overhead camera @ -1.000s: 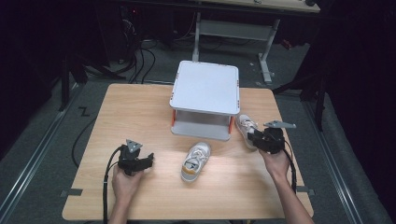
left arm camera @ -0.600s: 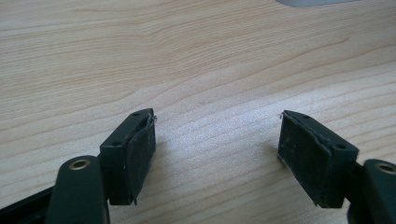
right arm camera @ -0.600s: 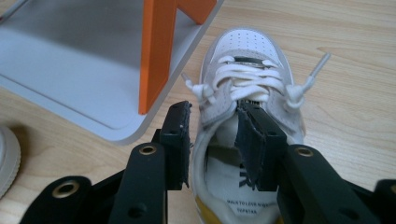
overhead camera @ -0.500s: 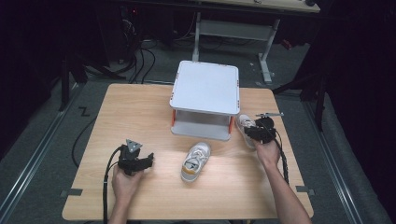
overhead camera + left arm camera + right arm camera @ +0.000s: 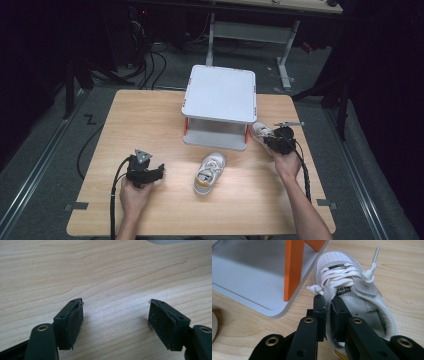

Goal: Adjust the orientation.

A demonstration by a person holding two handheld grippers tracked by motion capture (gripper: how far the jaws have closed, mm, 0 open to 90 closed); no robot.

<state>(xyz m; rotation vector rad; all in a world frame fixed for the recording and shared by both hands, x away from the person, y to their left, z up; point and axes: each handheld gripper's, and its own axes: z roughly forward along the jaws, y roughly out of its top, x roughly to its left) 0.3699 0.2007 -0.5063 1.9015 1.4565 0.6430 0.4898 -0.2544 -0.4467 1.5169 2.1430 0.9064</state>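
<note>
The right hand-held gripper [image 5: 329,315] has just been closing and now has its jaws pinched on the inner side wall of the white shoe [image 5: 352,290], at the collar beside the laces; the wall of the shoe sits between the pads. That shoe rests on the wooden surface [image 5: 150,115], just beside the right front corner of the white two-tier rack [image 5: 220,95], close to its orange leg [image 5: 293,267]. The second shoe [image 5: 209,173] lies apart from it, in front of the rack near the middle of the surface, with nothing touching it. The left hand-held gripper [image 5: 145,172] rests low over bare wood with its jaws spread wide and nothing between them. Judgement: the work appears to be at an early stage. The grasp on the first shoe is made, but the shoe is not lifted. Both rack levels look bare as far as can be seen. Placing this shoe, presumably on the rack, and handling the second shoe remain.
</note>
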